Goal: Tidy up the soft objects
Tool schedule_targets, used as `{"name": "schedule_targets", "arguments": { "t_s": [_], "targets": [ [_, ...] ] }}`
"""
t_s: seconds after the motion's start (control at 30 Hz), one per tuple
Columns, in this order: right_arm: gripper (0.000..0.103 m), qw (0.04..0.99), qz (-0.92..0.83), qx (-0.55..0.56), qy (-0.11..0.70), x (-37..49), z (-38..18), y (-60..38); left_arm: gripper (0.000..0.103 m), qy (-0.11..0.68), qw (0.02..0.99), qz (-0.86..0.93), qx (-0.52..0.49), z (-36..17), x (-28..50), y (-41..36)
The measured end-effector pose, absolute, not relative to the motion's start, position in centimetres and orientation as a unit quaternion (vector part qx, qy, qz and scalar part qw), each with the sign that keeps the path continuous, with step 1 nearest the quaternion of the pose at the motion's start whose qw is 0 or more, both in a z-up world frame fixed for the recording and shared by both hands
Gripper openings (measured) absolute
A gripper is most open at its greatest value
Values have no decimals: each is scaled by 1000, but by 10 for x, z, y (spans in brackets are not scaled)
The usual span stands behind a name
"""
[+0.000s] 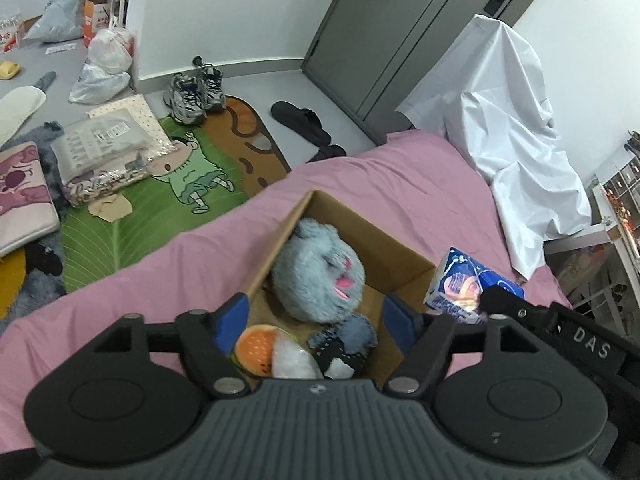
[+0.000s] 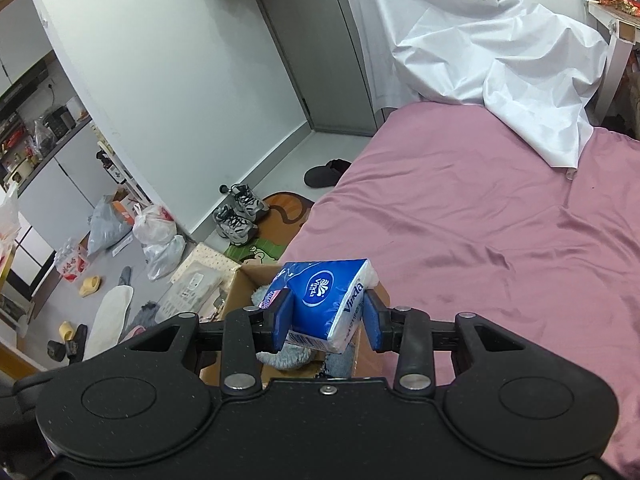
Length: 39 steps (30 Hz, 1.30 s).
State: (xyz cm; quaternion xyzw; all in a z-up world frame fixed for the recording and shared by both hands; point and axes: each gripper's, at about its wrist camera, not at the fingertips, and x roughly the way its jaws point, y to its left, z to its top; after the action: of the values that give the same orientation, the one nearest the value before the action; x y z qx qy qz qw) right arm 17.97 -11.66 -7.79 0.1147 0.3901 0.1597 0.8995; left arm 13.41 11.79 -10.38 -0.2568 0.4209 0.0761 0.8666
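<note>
A cardboard box stands open on the pink bed. Inside lie a grey plush animal, a burger-shaped plush, a white soft piece and a dark fuzzy item. My left gripper is open and empty just above the box. My right gripper is shut on a blue tissue pack and holds it over the box's right edge; the pack also shows in the left wrist view.
A white sheet is draped at the far end of the bed. On the floor lie sneakers, black slippers, a cartoon rug, packaged fabrics and plastic bags. A grey door stands behind.
</note>
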Motion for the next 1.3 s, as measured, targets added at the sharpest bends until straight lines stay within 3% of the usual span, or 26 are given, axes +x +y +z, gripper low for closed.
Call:
{"name": "schedule_targets", "arguments": {
  "t_s": [0.13,0.2,0.3,0.6,1.3],
  "targets": [
    [45,902,161,117,384,186,-81,-110,86,420,870,76,-249,-104,137,123],
    [61,904,154,121,380,187,-81,-111,94,430,866,78,-243,-105,139,125],
    [80,908,149,129,371,183,-80,-115,96,440,864,86,-229,-107,140,126],
    [100,912,142,129,362,172,-74,-132,102,448,865,95,-205,-98,134,121],
    [103,907,168,131,364,130,-35,-183,103,437,889,59,-121,-48,103,78]
  ]
}}
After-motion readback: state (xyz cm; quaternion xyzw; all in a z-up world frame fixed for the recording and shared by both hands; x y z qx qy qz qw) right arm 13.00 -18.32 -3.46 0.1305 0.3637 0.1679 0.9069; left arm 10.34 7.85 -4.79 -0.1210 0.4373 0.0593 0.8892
